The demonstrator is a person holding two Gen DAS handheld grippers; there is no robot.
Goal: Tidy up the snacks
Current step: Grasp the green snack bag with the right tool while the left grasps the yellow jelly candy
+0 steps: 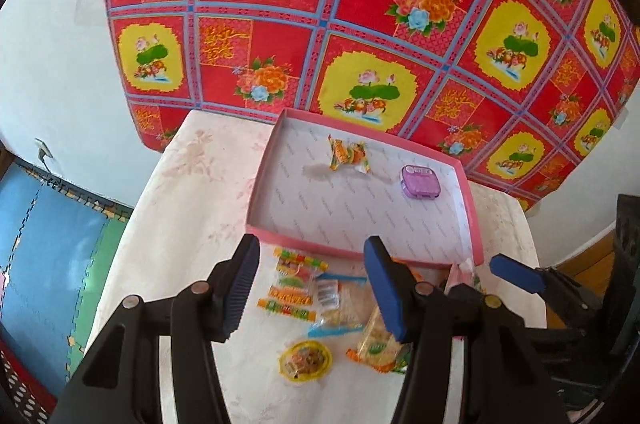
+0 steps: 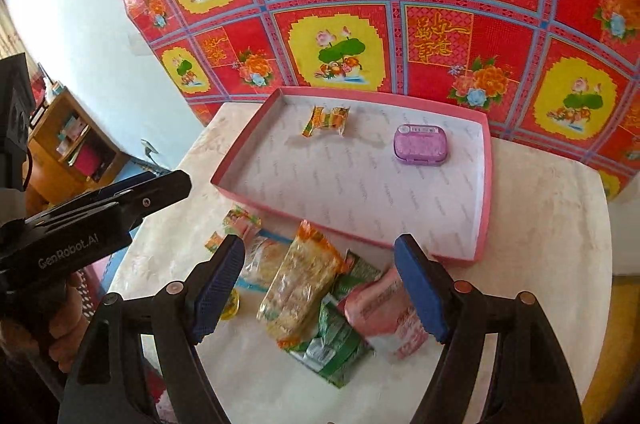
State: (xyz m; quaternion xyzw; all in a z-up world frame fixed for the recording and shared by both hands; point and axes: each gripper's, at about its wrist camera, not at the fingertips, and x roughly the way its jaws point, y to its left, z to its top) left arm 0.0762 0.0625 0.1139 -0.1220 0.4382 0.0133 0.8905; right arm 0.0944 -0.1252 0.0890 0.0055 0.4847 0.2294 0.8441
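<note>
Both tools — left (image 1: 314, 288), right (image 2: 320, 286) — gape empty above the long cracker packet (image 2: 298, 288), lengthwise toward the tray (image 2: 486, 184).

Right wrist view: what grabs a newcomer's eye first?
The glossy red and yellow floral wall covering fills the whole background behind the table. Below it sits the shallow pink cardboard tray, holding only a small purple plastic case and an orange-and-green wrapped candy. Nearer the camera, a loose heap of snack packets lies on the pale marbled tabletop, between the open blue-padded right hand-held gripper fingers.
</note>
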